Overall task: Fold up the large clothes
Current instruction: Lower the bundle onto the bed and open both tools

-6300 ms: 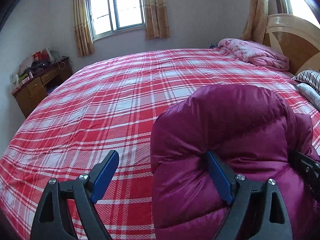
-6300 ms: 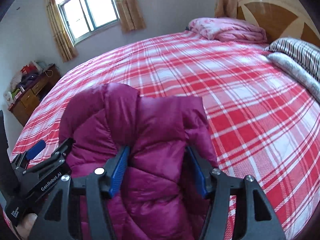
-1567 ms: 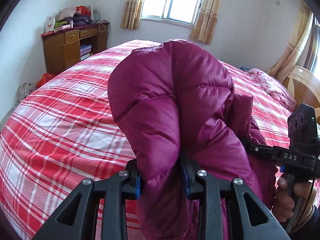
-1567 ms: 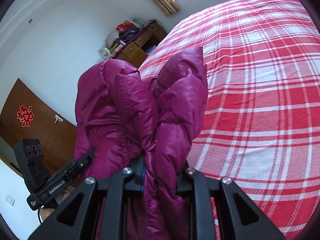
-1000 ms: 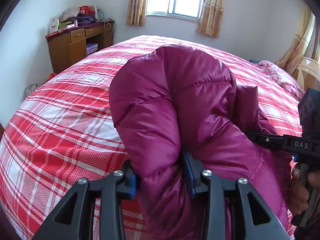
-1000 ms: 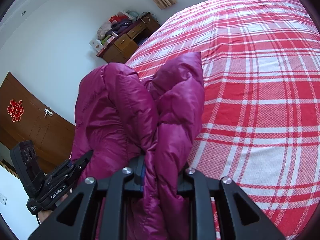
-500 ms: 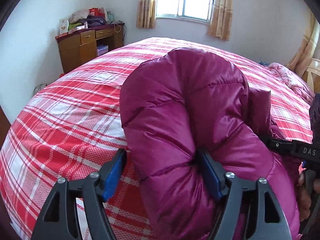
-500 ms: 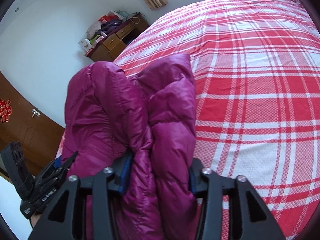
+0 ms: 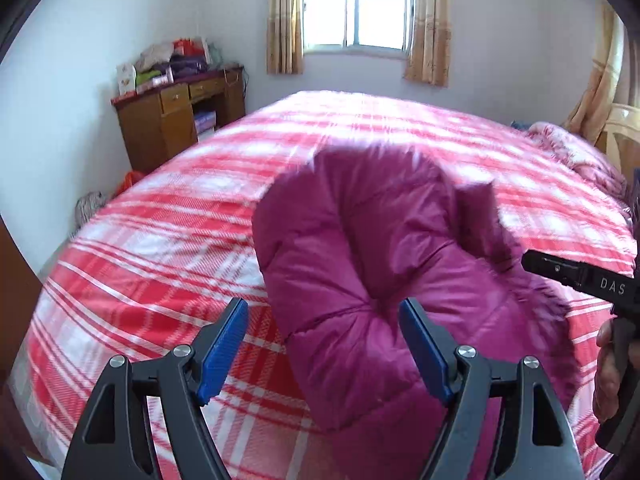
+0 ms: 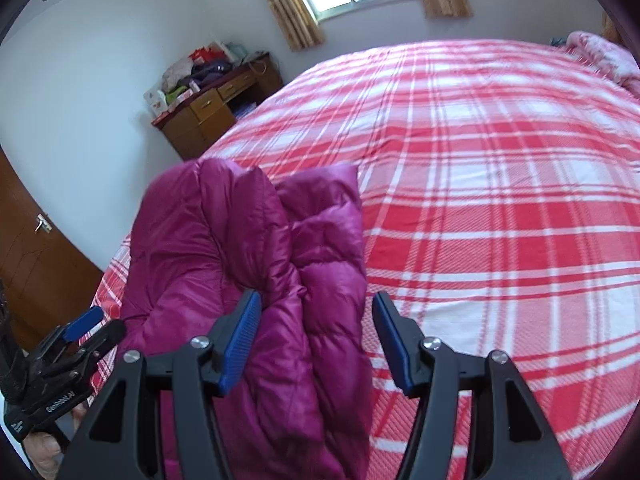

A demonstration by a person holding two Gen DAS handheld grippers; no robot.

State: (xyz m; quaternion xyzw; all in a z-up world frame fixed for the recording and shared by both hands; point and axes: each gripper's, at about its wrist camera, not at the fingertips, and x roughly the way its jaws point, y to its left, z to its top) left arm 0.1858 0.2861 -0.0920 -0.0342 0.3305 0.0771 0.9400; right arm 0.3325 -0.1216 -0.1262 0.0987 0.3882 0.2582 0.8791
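A magenta puffer jacket (image 9: 384, 280) lies bundled in a folded heap on the red and white plaid bed (image 9: 160, 248), near its front edge. My left gripper (image 9: 324, 344) is open, its blue pads apart on either side of the jacket's near end, holding nothing. In the right wrist view the jacket (image 10: 260, 272) lies ahead and left. My right gripper (image 10: 316, 332) is open, its pads spread around the jacket's near fold without pinching it. The right gripper's body shows at the right edge of the left wrist view (image 9: 580, 280); the left gripper shows at the lower left of the right wrist view (image 10: 80, 332).
A wooden desk (image 9: 176, 120) piled with bags stands by the wall left of the bed. A window with curtains (image 9: 356, 12) is behind. A pink quilt (image 9: 576, 160) and headboard are at the far right. A brown door (image 10: 36, 248) is at left.
Both grippers were shut on the lifted jacket. They lowered it to the bed, opened and let go. The jacket now rests on the bed and both grippers have pulled back slightly.
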